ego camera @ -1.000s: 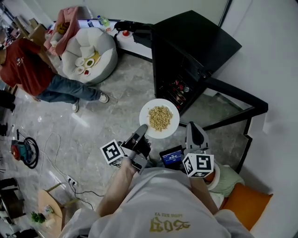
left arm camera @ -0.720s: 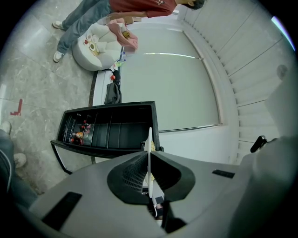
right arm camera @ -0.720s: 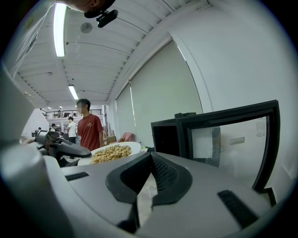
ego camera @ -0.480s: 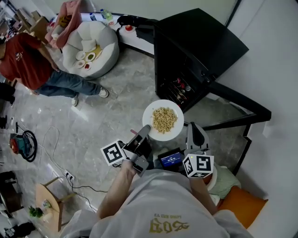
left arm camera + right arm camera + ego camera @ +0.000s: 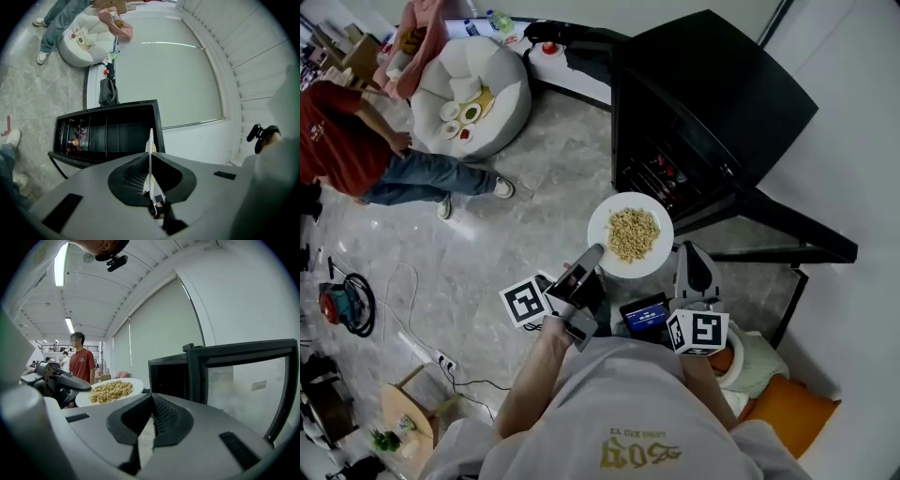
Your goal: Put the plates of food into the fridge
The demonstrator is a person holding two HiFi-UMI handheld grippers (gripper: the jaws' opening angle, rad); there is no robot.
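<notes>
Pinching the near left rim of the white plate [image 5: 659, 255] with the left gripper [image 5: 590, 256], clamping both jaws tight on the thin edge seen side-on in the left gripper view. Holding that plate about level in the air, just in front of the open fridge [image 5: 703, 103] and not yet inside it. Carrying a heap of small beige food pieces [image 5: 632, 233] on the plate's middle. Keeping the right gripper [image 5: 692, 257] just right of the plate, near its rim but apart from it, pressing those jaws together on nothing in the right gripper view. Looking past the plate into the black fridge at shelves of small red and dark items [image 5: 661, 176], too small for naming. Finding the dark-framed glass door [image 5: 787, 225] standing wide open to the right of the cabinet, above the pale grey floor [image 5: 544, 206]. Moving outward to the far left, meeting a white beanbag [image 5: 502, 98] on that floor, bearing several small dishes [image 5: 455, 117] on its top. Noting a person in a red shirt and blue jeans [image 5: 366, 155] bending just left of the beanbag, well apart from both grippers. Ending at the near left with a round wooden side table [image 5: 398, 412].
</notes>
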